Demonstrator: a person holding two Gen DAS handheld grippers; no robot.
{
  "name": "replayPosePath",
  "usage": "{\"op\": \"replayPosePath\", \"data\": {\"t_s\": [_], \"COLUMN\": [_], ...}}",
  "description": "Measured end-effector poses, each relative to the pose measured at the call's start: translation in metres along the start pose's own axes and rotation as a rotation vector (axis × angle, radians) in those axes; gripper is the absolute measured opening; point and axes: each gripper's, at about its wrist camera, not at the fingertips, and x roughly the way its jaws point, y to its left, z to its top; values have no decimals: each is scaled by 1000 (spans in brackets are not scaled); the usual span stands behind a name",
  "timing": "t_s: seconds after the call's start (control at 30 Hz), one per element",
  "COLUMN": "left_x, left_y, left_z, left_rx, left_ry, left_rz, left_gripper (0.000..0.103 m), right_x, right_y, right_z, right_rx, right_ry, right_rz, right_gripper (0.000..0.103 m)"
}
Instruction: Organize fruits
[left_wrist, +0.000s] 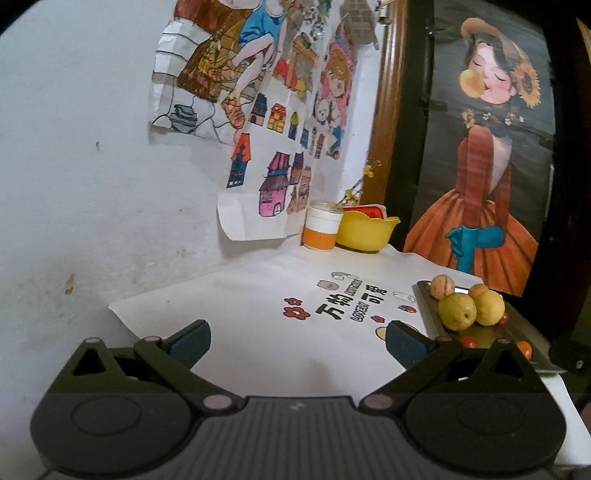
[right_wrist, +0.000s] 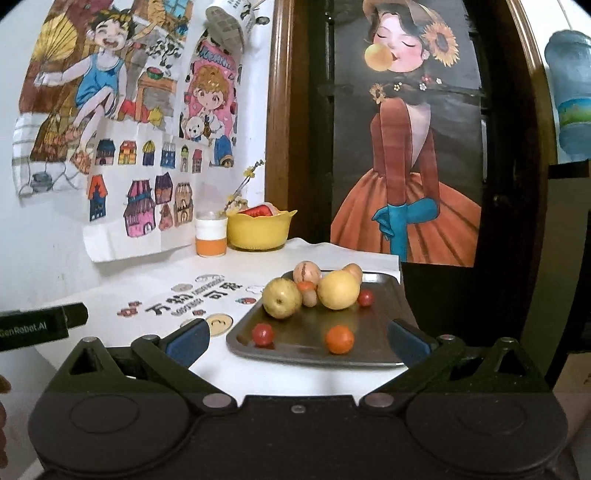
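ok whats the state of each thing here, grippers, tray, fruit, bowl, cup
left gripper: open, empty, over the white table cover
right gripper: open, empty, fingers either side of the tray's near edge
metal tray: flat on the table, holding loose fruit
two yellow fruits: on the tray, clustered with smaller ones
orange: on the tray, apart
red tomato: on the tray, apart
yellow bowl: upright at the wall, something red inside
cup: upright beside the bowl

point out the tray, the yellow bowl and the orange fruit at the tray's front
tray (right_wrist: 384, 291): right wrist view, bare metal near its right rim
yellow bowl (right_wrist: 258, 230): right wrist view, front wall
orange fruit (right_wrist: 339, 339): right wrist view, its middle
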Motion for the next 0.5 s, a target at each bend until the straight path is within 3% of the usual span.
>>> {"op": "replayPosePath", "data": {"t_s": [0.5], "left_x": [-1], "left_y": [-5], "left_z": [-14], "left_rx": [26], "left_ry": [-3], "left_rz": [-29], "left_gripper": [103], "right_x": [-1], "right_y": [-1], "right_z": [-18], "right_rx": [29], "right_ry": [20], "right_rz": [-11], "right_gripper": [102]}}
